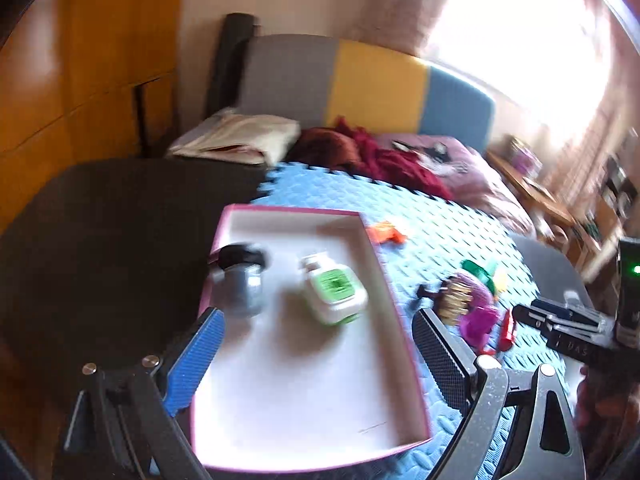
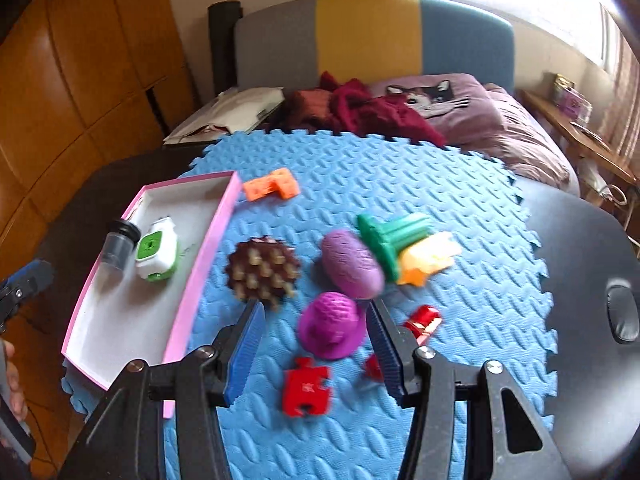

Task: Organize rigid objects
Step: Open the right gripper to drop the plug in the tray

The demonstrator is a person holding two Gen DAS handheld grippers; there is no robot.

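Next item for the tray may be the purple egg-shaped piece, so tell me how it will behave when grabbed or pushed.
The purple egg has a rounded body and lies on its side, so a push would likely roll it. It looks like rigid plastic and should hold shape in the jaws. Its curved sides may slip unless gripped across the middle.

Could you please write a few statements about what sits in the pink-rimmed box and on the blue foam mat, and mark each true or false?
1. The white and green bottle lies inside the pink-rimmed box. True.
2. The orange block lies in the box. False: it is on the blue foam mat.
3. The right tool grips the red puzzle piece. False: nothing is held.
4. The left tool is open and empty. True.
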